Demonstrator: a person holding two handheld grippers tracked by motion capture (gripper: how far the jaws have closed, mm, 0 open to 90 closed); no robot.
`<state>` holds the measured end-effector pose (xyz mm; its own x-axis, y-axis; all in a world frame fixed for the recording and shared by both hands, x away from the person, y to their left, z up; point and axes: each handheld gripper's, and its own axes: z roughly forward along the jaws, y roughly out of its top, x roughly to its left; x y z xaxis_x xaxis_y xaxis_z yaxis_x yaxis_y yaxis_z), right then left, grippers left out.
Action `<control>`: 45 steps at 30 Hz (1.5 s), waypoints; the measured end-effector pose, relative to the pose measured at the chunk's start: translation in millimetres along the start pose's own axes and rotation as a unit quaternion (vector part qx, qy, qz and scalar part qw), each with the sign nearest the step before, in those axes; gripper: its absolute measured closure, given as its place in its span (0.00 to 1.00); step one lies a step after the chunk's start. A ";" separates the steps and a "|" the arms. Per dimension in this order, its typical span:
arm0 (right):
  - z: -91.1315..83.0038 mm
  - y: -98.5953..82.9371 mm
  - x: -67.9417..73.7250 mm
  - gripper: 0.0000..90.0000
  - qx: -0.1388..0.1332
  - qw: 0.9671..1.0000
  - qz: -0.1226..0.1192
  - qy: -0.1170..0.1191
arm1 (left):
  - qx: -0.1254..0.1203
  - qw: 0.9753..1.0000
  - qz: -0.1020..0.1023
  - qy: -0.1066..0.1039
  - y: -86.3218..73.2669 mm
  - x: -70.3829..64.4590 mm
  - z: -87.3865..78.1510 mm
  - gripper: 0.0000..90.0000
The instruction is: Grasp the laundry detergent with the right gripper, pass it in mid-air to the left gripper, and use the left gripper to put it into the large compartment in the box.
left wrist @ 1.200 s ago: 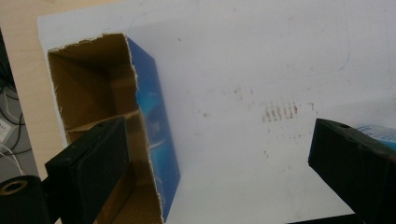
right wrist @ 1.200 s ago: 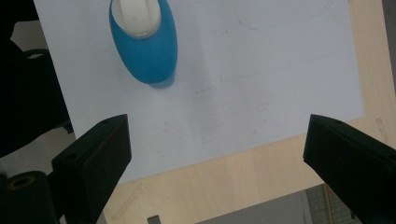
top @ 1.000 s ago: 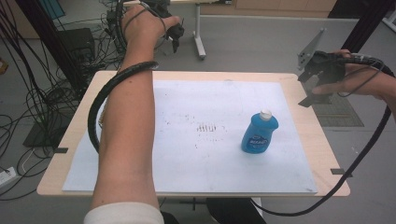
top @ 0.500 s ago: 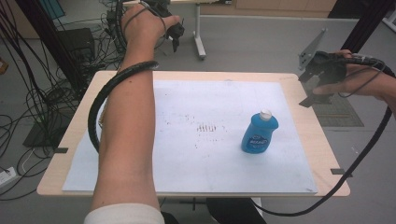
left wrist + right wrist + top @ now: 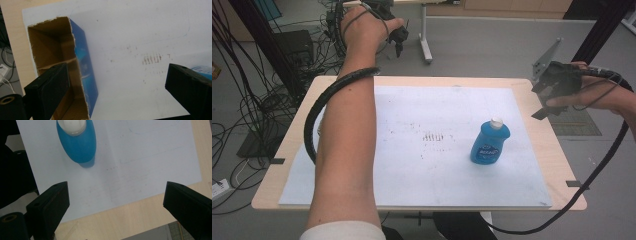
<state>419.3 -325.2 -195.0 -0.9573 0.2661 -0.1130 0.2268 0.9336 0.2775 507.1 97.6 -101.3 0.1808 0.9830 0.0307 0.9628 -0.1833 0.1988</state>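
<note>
My left forearm stretched far forward, bare from a white sleeve at the elbow. My left hand (image 5: pixel 364 27) held the left gripper (image 5: pixel 398 37) out ahead, its fingers (image 5: pixel 47 92) spread wide apart. My right hand (image 5: pixel 597 95) held the right gripper (image 5: pixel 557 85) off to the side, fingers (image 5: pixel 48 205) equally wide.

Blue bottle (image 5: pixel 490 142) upright on white sheet (image 5: pixel 422 150), right of table (image 5: pixel 542 150) centre. Left gripper (image 5: pixel 398 37) held beyond the far edge. Right gripper (image 5: pixel 557 87) hovers over the right edge, apart from bottle.
</note>
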 end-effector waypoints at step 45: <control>108.0 -55.9 31.6 0.06 -0.164 0.985 0.030 0.049 | 0.005 1.000 0.020 0.007 -3.8 -13.2 7.0 0.06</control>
<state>395.8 -343.1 -317.2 -0.9600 0.2798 0.0015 0.2295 0.7843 0.5763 502.5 85.2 -109.3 0.2164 0.9749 0.0522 0.9569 -0.2224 0.1867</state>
